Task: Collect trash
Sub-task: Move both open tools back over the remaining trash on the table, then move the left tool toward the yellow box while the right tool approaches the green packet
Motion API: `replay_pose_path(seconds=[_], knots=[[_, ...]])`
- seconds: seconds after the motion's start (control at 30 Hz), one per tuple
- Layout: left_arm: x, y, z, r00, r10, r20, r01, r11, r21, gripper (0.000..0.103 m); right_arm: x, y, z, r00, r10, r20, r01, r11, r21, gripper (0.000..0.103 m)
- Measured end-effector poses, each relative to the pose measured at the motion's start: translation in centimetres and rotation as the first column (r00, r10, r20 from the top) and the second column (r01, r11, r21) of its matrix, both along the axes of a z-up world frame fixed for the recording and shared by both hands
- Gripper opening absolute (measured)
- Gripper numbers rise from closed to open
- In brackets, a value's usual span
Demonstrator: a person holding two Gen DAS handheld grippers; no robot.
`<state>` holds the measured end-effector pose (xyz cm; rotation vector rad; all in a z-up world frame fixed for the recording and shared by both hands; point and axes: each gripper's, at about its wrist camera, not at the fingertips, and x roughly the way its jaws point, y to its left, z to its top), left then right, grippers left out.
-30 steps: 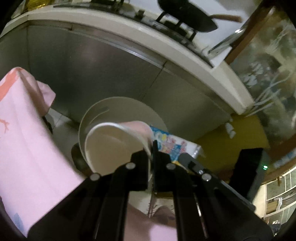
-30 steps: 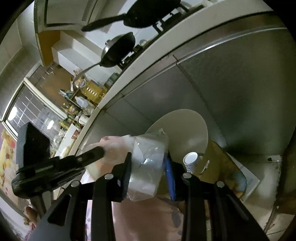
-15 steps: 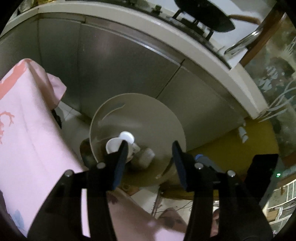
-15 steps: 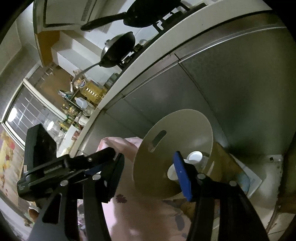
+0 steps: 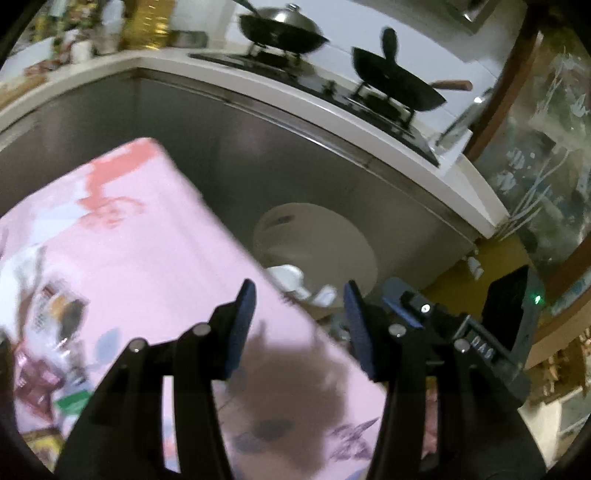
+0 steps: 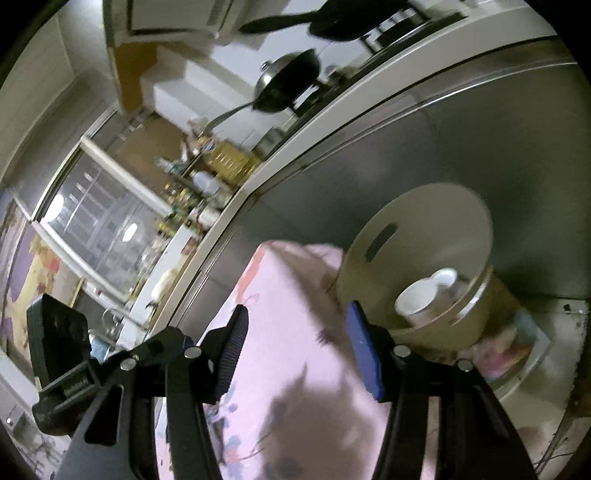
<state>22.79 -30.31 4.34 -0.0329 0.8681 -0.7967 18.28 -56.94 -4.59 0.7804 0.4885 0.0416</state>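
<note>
A beige trash bin (image 5: pixel 321 236) (image 6: pixel 417 229) stands on the floor beside the table, against the steel cabinets. White paper cups (image 5: pixel 290 275) (image 6: pixel 424 299) lie inside it. My left gripper (image 5: pixel 299 306) is open and empty, back over the pink tablecloth (image 5: pixel 129 240), with the bin beyond its fingertips. My right gripper (image 6: pixel 297 325) is also open and empty, above the cloth's edge (image 6: pixel 288 288) and left of the bin. Blurred wrappers (image 5: pixel 44 332) lie on the cloth at the left of the left wrist view.
Steel cabinet fronts (image 6: pixel 498 140) rise right behind the bin under a white counter with woks (image 5: pixel 280 33) on a stove. A glass door (image 5: pixel 546 177) stands to the right. A printed sheet (image 6: pixel 517 343) lies on the floor under the bin.
The left gripper let go of a paper cup and the right let go of a clear plastic container; both opened. Both grippers then drew back from the bin over the table.
</note>
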Motion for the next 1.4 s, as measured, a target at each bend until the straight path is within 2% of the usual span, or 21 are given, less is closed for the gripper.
replay_pose_path(seconds=[0.27,0.47,0.7,0.93,1.2,1.4], knots=[[-2.8,8.2,0.5,0.979,0.172,0.113,-0.181,0.981,0.070,0.047,0.4,6.7,1.0,0.992,0.123,-0.012,-0.123,0.992,-0.033,0.054],[-4.5,14.1,0.5,0.940,0.298,0.165,-0.315,0.945,0.086,0.047,0.4,12.1,1.7,0.974,0.222,-0.035,-0.224,0.972,-0.073,0.054],[-6.3,21.1,-0.6,0.878,0.434,0.201,-0.460,0.882,0.108,0.047,0.4,18.8,2.0,0.936,0.346,-0.069,-0.352,0.927,-0.128,0.054],[-7.3,26.2,-1.5,0.822,0.524,0.221,-0.559,0.818,0.138,0.047,0.1,24.2,1.9,0.899,0.424,-0.107,-0.437,0.879,-0.189,0.054],[-8.7,31.2,-2.5,0.761,0.600,0.247,-0.643,0.748,0.167,0.047,-0.6,27.7,1.6,0.884,0.447,-0.136,-0.467,0.853,-0.233,0.054],[-9.1,33.8,-3.4,0.731,0.640,0.237,-0.680,0.712,0.174,0.047,-0.5,29.2,1.0,0.874,0.457,-0.163,-0.485,0.841,-0.238,0.054]])
